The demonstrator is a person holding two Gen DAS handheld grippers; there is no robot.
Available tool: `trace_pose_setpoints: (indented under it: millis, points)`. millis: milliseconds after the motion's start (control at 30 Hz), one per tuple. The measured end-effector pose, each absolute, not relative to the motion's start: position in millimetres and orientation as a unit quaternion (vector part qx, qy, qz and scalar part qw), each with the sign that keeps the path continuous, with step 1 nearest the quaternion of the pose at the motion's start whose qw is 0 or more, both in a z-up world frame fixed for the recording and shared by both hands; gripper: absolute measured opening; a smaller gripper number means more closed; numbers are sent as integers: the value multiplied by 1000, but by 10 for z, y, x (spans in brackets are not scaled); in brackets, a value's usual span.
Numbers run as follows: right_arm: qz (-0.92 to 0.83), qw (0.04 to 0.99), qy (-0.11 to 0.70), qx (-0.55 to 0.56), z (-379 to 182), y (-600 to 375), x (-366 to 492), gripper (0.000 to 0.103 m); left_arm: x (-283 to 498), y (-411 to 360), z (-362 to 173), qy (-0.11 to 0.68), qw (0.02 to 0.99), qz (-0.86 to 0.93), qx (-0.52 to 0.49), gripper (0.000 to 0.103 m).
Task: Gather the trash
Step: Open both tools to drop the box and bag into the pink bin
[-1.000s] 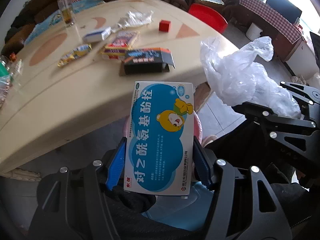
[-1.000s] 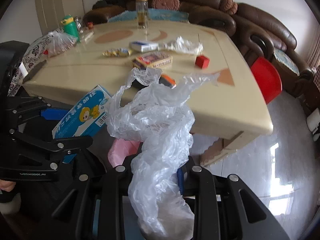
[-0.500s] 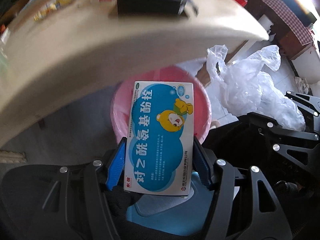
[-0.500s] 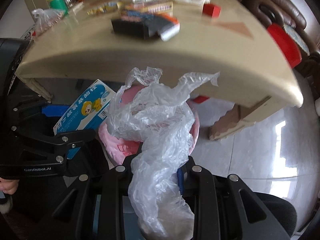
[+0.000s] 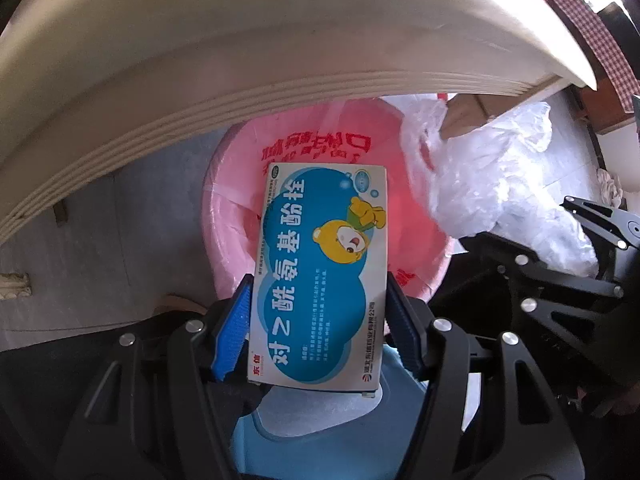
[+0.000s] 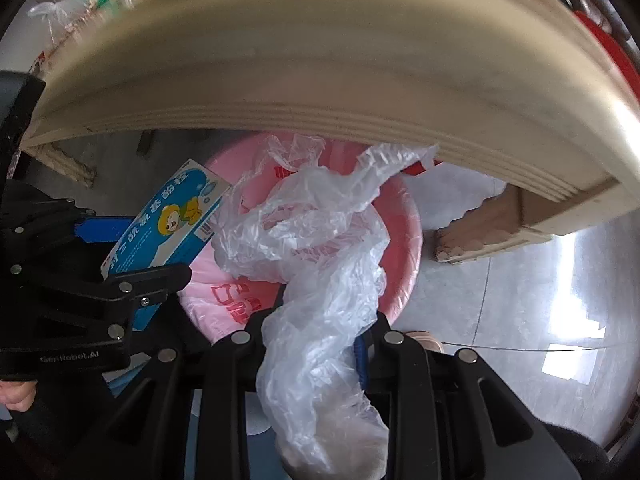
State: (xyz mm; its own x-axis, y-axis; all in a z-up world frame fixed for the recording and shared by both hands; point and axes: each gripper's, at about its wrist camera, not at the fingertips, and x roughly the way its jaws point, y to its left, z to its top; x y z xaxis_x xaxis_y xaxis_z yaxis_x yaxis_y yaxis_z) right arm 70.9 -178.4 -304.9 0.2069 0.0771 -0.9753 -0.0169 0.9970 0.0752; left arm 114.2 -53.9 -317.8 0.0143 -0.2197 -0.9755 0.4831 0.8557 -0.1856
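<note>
Holding a blue-and-white medicine box point(image 5: 320, 276) by its long edges, the left hand-held gripper point(image 5: 320, 320) points down over a pink bin point(image 5: 228, 216) lined with a pink bag – box not yet released, its far end above the bin's opening. Right hand-held gripper point(image 6: 316, 344) is pinched narrow on a crumpled clear plastic bag point(image 6: 316, 248), the loose top hanging over the same bin point(image 6: 408, 248). Bin stands on the floor, partly under the cream surface point(image 5: 280, 40) edge. Both grippers sit side by side.
</note>
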Motion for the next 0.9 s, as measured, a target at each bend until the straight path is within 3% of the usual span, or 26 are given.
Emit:
trace_pose_setpoints:
  millis: [600,633,700,767,900]
  points:
    - [52,744,665,36,-3630,-1882,1044,29,1323,-686,-3607,688,682,-221,113,62]
    - [54,746,663,36,-3615,-1878,1048,35,1316,-706,-3586,684,685,-220,118,62]
    - [53,750,658,36,-3592,-1891,1046,41,1313,-720,-3535,682,687,-215,127,73]
    - [44,753,656,29,-3593,-1932,1041,51,1299,-725,-3509,682,687,-212,131,73]
    - [42,751,658,42,-3612,-1983,1034,53,1273,-755,-3472,683,687,-208,136,77]
